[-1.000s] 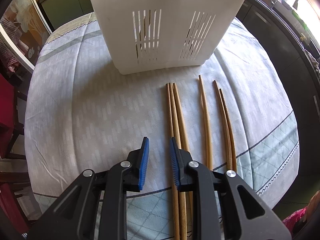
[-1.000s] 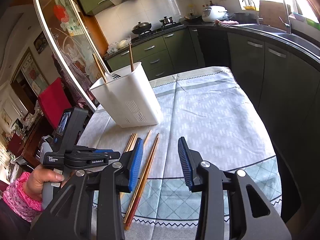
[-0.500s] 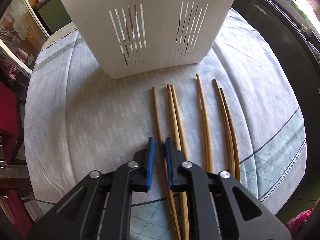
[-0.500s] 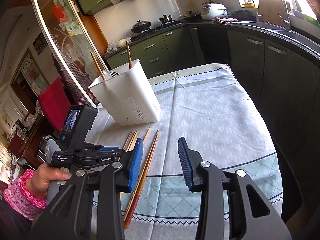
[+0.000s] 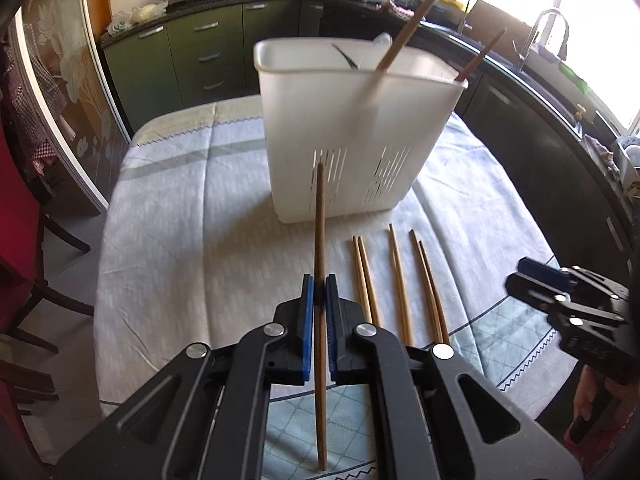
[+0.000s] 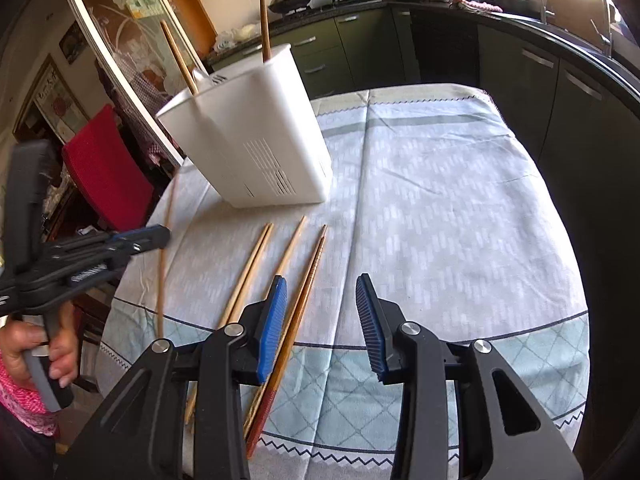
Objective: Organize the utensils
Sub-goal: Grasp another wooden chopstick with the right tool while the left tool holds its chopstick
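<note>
Wooden chopstick clamped between left hand-held gripper pads.

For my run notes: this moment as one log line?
left tool: shut on chopstick | right tool: open, empty | holder: upright

Lower ends of chopsticks hidden behind right gripper, holder contents mostly hidden, held chopstick blurred

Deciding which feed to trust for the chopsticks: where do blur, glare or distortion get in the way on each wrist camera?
Left wrist: window glare blows out the upper right; the white holder is slightly motion-blurred; the held chopstick and left gripper are sharp. Right wrist: the held chopstick smears at the left edge; the loose chopsticks are crisp; fisheye bends the table edge.
</note>
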The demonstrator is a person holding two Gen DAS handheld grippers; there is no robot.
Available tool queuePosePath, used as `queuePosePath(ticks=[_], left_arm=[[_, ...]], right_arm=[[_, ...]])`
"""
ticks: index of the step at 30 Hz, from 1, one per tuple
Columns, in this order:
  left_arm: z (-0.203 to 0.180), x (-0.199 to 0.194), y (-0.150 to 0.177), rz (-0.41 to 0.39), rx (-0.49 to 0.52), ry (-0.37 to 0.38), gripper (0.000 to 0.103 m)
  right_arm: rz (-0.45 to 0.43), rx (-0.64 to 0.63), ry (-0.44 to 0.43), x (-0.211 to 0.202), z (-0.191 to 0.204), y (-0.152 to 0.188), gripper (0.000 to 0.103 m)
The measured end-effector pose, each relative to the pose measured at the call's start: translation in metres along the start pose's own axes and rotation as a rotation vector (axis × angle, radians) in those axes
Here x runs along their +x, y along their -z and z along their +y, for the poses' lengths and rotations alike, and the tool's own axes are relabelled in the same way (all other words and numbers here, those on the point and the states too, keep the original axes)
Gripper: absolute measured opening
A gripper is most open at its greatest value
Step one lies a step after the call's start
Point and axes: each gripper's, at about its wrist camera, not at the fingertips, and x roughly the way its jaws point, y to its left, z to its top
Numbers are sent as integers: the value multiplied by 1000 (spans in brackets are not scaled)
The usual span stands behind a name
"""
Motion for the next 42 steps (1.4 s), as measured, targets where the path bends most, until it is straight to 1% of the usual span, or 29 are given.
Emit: queuePosePath(ticks=[2, 3, 6, 8, 11, 16, 21, 25, 29, 31, 34, 37, 42], left_arm=[[5, -20, 4, -68, -2, -3, 6], [11, -34, 12, -101, -1, -3, 6], [17, -55, 19, -175, 10, -12, 6], [17, -61, 24, -198, 15, -10, 6], [16, -70, 30, -216, 22, -8, 6], [20, -71, 35, -226, 24, 1, 6], [21, -74, 39, -230, 28, 8, 6], [22, -74, 40, -230, 27, 8, 6], [22, -75, 40, -232, 28, 8, 6], [22, -75, 40, -232, 27, 9, 6], [21, -75, 40, -232, 28, 8, 6], [21, -76, 40, -232, 30, 5, 6], [21, -77, 40, -231, 33, 8, 6]], right_arm=[[52, -9, 26, 21, 1, -2, 37], [71, -9, 35, 31, 1, -2, 37], [123, -8, 58, 52, 0, -3, 37], [148, -5, 69, 63, 0, -3, 37], [163, -8, 78, 70, 2, -2, 37], [160, -34, 99, 70, 14, -5, 37], [177, -52, 139, 71, 19, -3, 37], [185, -61, 145, 73, 22, 0, 37], [181, -86, 178, 78, 29, -2, 37], [178, -106, 207, 78, 32, -3, 36], [178, -140, 285, 82, 33, -3, 36], [180, -142, 275, 82, 33, -1, 36], [182, -177, 259, 85, 47, 2, 33]])
